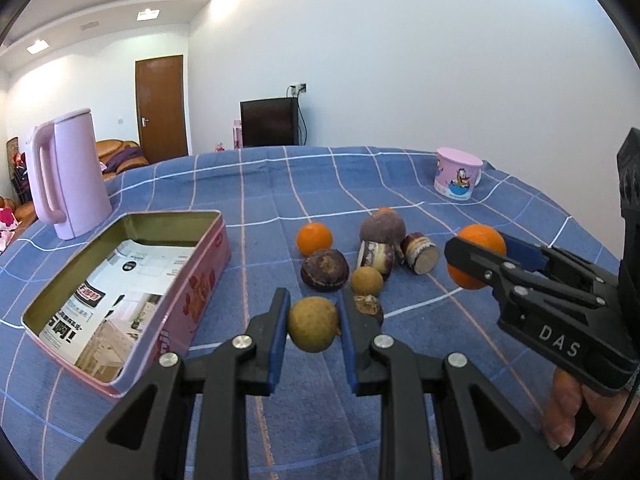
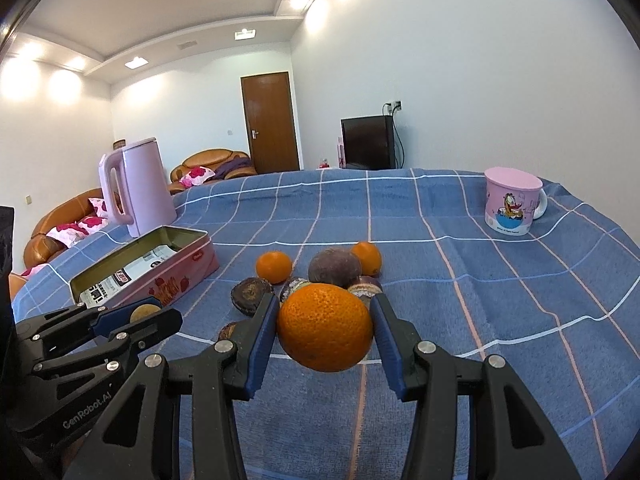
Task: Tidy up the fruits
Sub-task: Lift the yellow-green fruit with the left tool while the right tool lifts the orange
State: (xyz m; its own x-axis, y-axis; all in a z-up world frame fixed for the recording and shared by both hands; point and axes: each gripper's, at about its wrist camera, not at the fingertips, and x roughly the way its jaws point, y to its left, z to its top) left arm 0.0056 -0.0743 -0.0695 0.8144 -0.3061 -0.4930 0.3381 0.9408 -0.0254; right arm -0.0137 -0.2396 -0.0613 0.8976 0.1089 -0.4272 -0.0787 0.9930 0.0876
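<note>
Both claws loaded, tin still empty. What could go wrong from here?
1. The left claw pinches the small round longan only at its sides; it might roll out.
2. The right claw must carry its orange past the left claw to reach the tin; they might collide.
3. A low pass may scatter the fruit pile.

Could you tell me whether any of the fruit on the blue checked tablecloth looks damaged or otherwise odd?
Yes: a small brown fruit just behind the left gripper looks cracked open and shrivelled, and two dark purple fruits near the pile's middle are cut, pale flesh exposed.
</note>
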